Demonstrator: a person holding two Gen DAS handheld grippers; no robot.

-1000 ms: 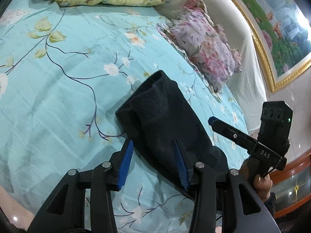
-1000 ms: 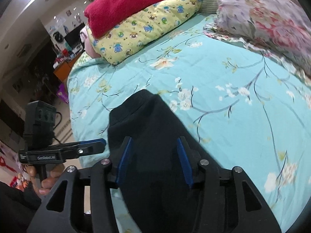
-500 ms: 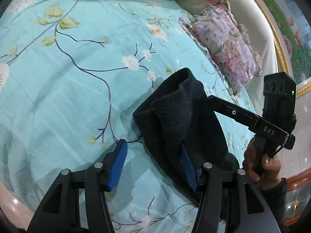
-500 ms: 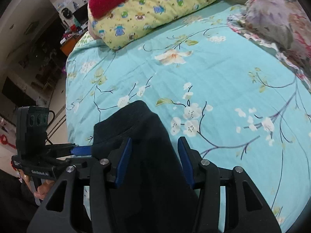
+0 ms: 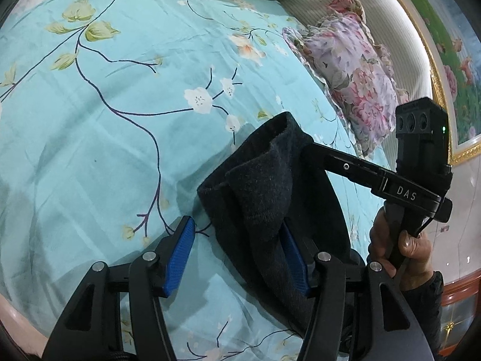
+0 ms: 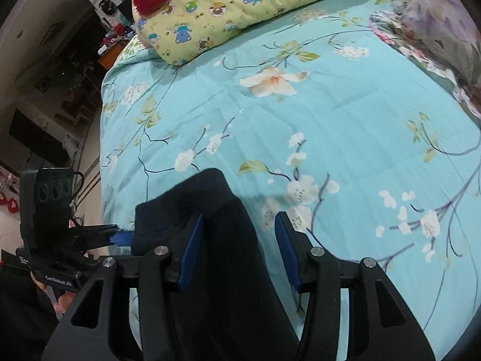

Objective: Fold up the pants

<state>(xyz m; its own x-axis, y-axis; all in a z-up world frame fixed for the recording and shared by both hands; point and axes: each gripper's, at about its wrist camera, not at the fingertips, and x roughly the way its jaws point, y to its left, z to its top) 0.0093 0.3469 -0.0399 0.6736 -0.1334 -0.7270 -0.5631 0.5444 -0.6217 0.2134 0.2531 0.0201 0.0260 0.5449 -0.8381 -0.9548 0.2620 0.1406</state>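
Dark pants [image 5: 270, 198] lie bunched on the bed [image 5: 120, 138], their cuff end raised, near the bed's closer edge. Left gripper [image 5: 237, 255]: fingers have just been opening, wide, fabric against the right pad only. Right gripper [image 6: 237, 249]: fingers spread, cloth loose between them. Bare sheet stretches to the yellow pillow [image 6: 240, 9] and floral pillow [image 5: 354, 81].

bed [image 5: 120, 150], turquoise floral sheet | on it: dark pants [image 5: 270, 198], yellow cartoon pillow [image 6: 240, 9], pink floral pillow [image 5: 354, 78]
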